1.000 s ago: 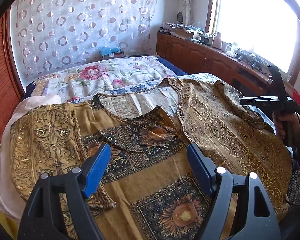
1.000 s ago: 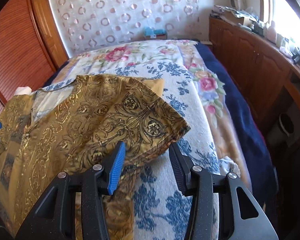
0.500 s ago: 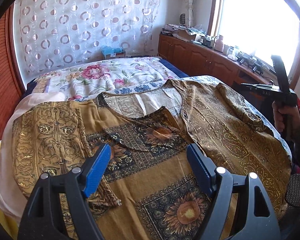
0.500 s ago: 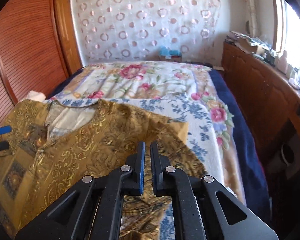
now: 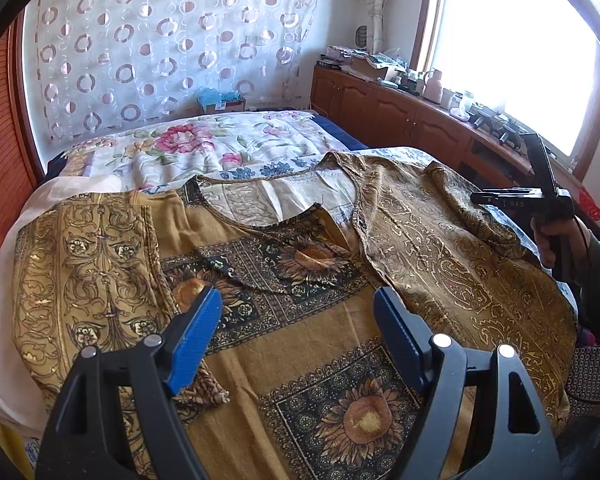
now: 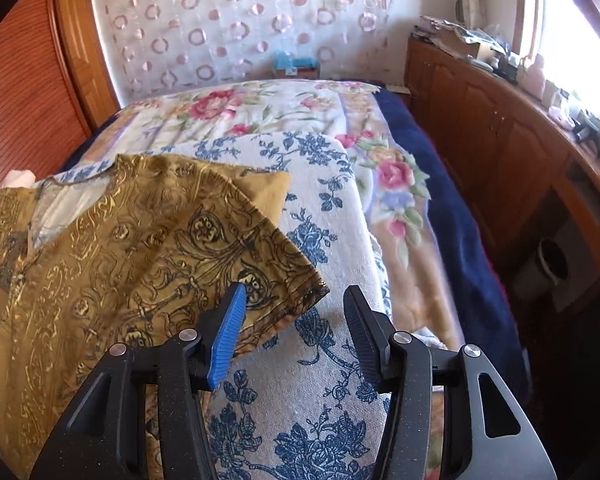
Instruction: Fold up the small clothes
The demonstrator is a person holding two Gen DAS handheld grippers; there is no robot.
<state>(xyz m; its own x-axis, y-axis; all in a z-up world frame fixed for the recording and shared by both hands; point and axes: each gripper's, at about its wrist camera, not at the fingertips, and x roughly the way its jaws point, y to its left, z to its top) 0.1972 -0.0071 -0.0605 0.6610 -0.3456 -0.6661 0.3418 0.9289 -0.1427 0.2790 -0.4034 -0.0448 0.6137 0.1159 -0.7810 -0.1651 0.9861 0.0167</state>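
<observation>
A gold and black patterned top (image 5: 300, 280) with sunflower squares lies spread face up on the bed. My left gripper (image 5: 298, 312) is open and empty, hovering above its chest. In the right wrist view the top's right sleeve (image 6: 204, 248) lies folded in over the body. My right gripper (image 6: 296, 320) is open and empty just past the sleeve's cuff edge, above the blue-flowered blanket (image 6: 324, 400). The right gripper also shows in the left wrist view (image 5: 532, 196), held in a hand at the bed's right side.
A floral pink quilt (image 5: 204, 148) covers the far half of the bed. Wooden cabinets (image 6: 500, 152) with clutter on top run along the right under the window. A dotted curtain (image 5: 160, 48) hangs behind. A white cloth (image 5: 12, 240) lies under the top's left edge.
My right gripper was open, shut half a second ago above the sleeve, and is open again now near the cuff. The left gripper stayed open and barely moved.
</observation>
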